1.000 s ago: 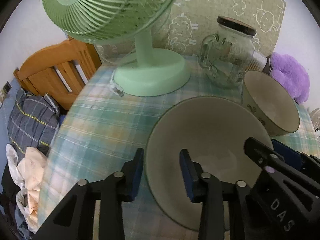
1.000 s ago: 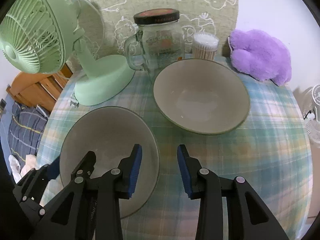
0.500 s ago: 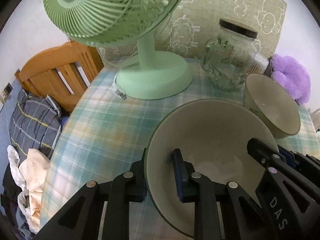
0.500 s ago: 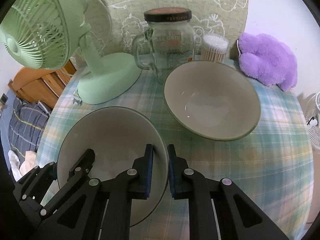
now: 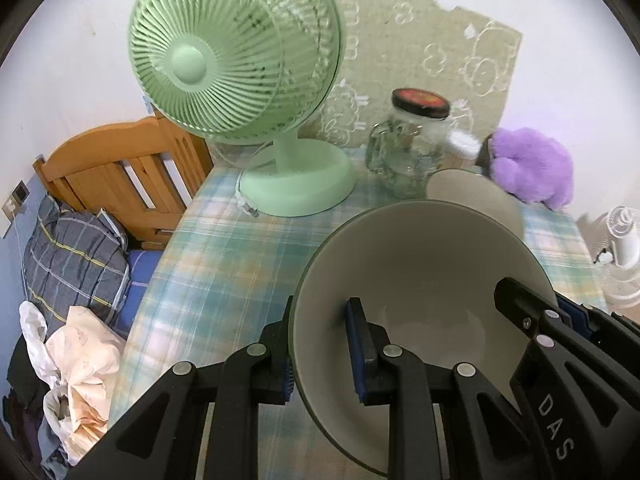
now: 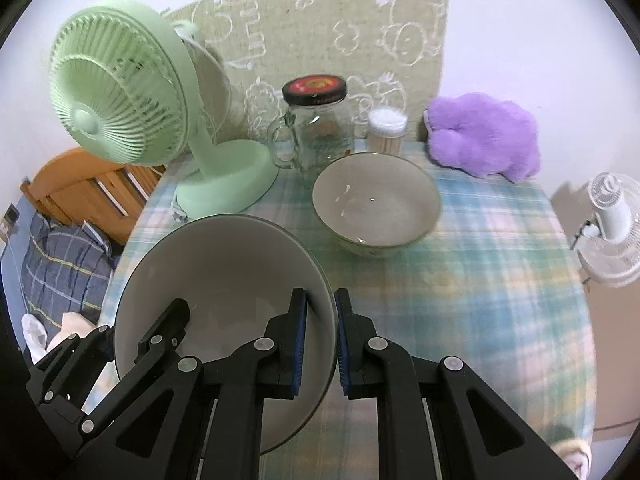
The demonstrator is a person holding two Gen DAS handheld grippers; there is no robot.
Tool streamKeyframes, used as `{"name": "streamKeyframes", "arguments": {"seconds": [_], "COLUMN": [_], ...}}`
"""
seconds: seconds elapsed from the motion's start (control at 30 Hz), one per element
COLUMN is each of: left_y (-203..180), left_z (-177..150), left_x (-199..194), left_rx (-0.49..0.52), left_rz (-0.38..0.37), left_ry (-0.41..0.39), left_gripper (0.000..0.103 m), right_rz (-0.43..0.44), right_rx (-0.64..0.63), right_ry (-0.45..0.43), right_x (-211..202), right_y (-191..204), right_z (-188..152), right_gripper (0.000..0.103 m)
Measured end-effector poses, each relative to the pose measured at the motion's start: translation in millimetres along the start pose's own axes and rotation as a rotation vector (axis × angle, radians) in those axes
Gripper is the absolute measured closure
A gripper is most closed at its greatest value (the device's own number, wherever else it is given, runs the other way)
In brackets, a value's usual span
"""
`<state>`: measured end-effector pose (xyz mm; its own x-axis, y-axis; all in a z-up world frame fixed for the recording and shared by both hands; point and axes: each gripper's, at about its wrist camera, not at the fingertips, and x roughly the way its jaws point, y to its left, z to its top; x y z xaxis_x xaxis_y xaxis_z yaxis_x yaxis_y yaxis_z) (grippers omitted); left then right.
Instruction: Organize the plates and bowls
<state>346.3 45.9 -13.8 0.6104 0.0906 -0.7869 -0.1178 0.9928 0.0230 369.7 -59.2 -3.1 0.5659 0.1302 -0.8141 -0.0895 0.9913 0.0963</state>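
Right up front, both grippers, left gripper (image 5: pixel 322 350) and right gripper (image 6: pixel 320 330), had fingers clamped on opposite rims of the big bowl (image 6: pixel 224 280), probably to nest it in the smaller bowl (image 6: pixel 376 204) farther back on the desk (image 6: pixel 480 280).

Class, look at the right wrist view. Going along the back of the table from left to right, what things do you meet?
Green fan → glass jar with a black lid → small container of cotton swabs → purple plush toy.
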Motion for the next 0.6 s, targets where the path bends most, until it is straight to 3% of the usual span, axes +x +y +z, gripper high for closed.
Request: {"name": "streamKeyframes", "arguments": {"seconds": [0.6], "left_y": [-6], "left_z": [-66], "left_x": [-84], "left_rx": [0.096], "left_rz": [-0.102], "left_ry": [-0.012], "left_gripper": [0.083], "right_rz": [-0.078], "right_rx": [0.057], "right_ry": [-0.04], "right_x": [-102], "right_y": [-10], "right_z": [-79], "right_gripper": [0.087]}}
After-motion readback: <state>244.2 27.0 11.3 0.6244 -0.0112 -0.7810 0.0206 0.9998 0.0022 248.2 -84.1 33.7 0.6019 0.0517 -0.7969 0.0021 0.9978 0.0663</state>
